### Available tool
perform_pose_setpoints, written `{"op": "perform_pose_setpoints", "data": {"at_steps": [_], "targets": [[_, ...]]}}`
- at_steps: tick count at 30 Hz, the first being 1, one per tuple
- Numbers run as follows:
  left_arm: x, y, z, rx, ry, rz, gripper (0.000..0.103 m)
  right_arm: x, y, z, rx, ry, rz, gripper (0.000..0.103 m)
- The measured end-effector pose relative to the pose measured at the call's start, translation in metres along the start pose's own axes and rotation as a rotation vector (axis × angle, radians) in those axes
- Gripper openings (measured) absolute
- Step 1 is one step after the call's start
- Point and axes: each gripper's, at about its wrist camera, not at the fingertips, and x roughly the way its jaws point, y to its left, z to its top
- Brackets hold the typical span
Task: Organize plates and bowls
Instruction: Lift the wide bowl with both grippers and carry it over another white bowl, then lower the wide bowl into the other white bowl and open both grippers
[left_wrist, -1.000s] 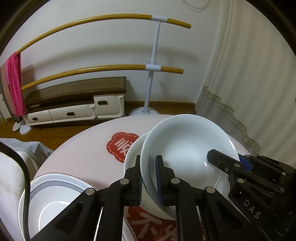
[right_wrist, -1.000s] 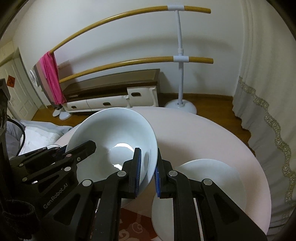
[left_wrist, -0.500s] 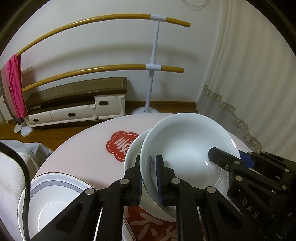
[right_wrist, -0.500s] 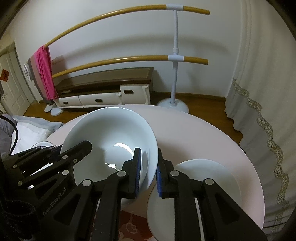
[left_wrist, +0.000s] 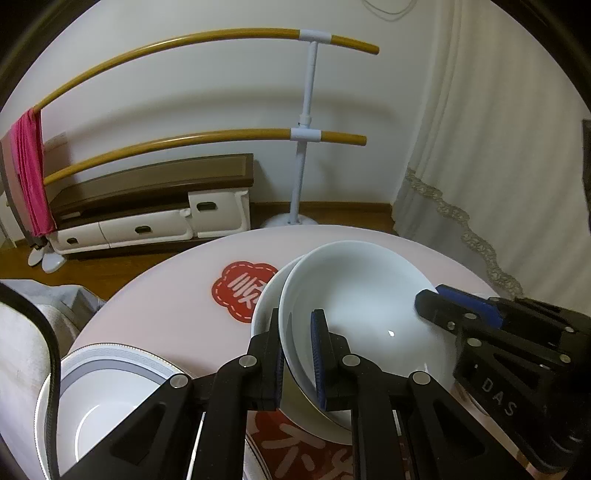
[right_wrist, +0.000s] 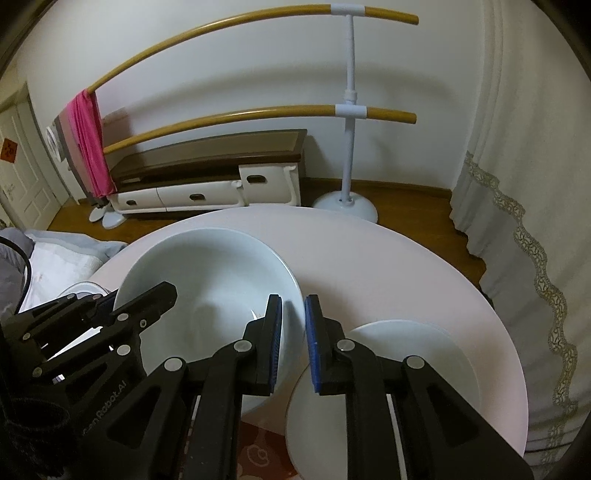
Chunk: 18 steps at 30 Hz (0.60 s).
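A white bowl (left_wrist: 362, 314) sits nested in a second white bowl (left_wrist: 267, 295) on the round pink table (left_wrist: 166, 306). My left gripper (left_wrist: 297, 354) is shut on the top bowl's near rim. My right gripper (right_wrist: 293, 339) stands around the same bowl's (right_wrist: 210, 280) right rim with its jaws slightly apart, pads not clearly pressing. It shows in the left wrist view (left_wrist: 458, 306) at the right. A white plate (right_wrist: 413, 369) lies on the table right of the right gripper. A grey-rimmed plate (left_wrist: 110, 387) lies at the front left.
Red paper-cut decals (left_wrist: 240, 291) mark the table top. Behind the table stand a two-bar wooden rail on a white stand (left_wrist: 306, 125) with a pink cloth (left_wrist: 29, 173), a low cabinet (left_wrist: 155, 210) and a curtain (left_wrist: 498, 147).
The bowl has come down level into the lower bowl. The right gripper's jaws have parted a little around the rim. The left gripper keeps its hold.
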Motion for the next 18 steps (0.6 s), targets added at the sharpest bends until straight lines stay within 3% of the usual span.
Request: {"op": "perform_pose_setpoints", "data": {"at_steps": [18], "targets": [[0.0, 0.003, 0.006, -0.025, 0.024, 0.019, 0.014, 0.018, -0.015, 0.004, 0.088, 0.063, 0.121, 0.013]]}}
